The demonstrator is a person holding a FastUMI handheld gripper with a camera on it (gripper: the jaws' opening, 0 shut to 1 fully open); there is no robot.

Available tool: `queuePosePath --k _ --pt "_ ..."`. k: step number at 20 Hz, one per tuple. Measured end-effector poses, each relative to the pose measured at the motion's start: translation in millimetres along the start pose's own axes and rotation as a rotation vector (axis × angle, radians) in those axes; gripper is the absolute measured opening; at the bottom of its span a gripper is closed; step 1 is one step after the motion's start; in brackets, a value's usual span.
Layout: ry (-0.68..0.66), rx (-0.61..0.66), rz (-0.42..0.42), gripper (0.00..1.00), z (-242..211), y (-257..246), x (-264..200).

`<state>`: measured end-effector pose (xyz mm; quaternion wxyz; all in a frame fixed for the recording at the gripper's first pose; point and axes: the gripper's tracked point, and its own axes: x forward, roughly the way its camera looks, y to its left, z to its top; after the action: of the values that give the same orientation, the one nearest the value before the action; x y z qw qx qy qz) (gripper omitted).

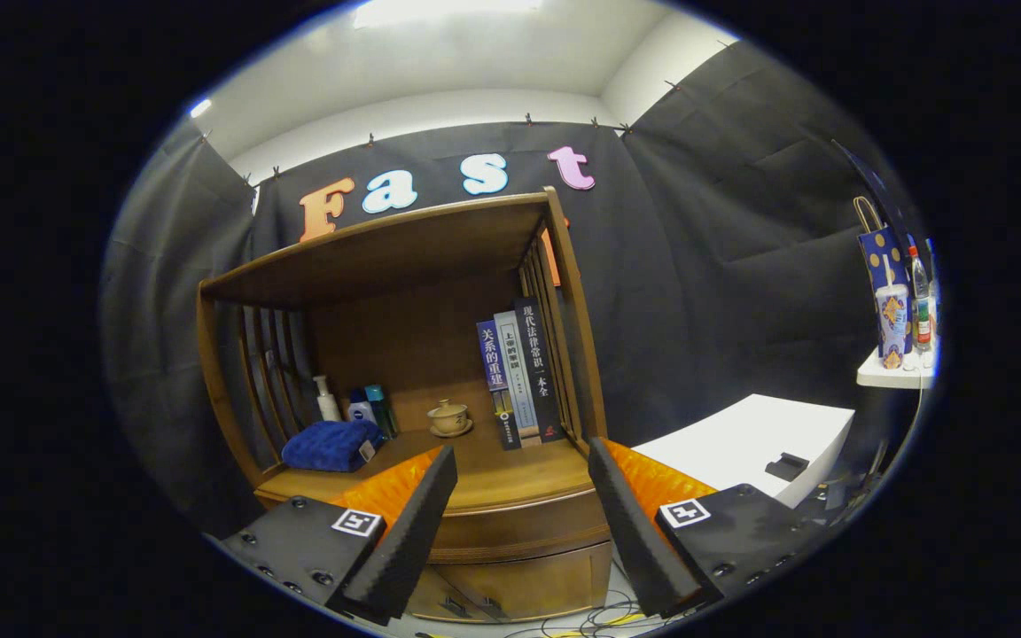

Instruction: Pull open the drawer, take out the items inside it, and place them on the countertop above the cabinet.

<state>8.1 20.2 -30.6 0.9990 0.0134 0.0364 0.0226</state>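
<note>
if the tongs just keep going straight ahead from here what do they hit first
Probably the wooden cabinet: the open tongs frame its countertop edge and drawer front, nothing between them. Aimed slightly higher, they would pass over the countertop toward the teacup and books. Depth is hard to judge.

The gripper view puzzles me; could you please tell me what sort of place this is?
Probably a staged recording booth: black cloth walls surround a brown wooden shelf cabinet holding upright books and a folded blue towel. The open gripper faces its closed drawer.
</note>
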Motion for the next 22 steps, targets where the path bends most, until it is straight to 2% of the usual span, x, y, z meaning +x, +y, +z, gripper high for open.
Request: queuePosePath --k 9,11,14,18,22 --pt "0.013 0.070 0.043 0.98 -24 31 7" --pt "0.045 0.079 0.084 0.98 -45 55 9" --pt "0.068 0.016 0.132 0.98 -78 96 15" --pt "0.093 0.029 0.160 0.98 -136 148 33" --pt "0.148 -0.022 0.115 0.99 -199 148 61"
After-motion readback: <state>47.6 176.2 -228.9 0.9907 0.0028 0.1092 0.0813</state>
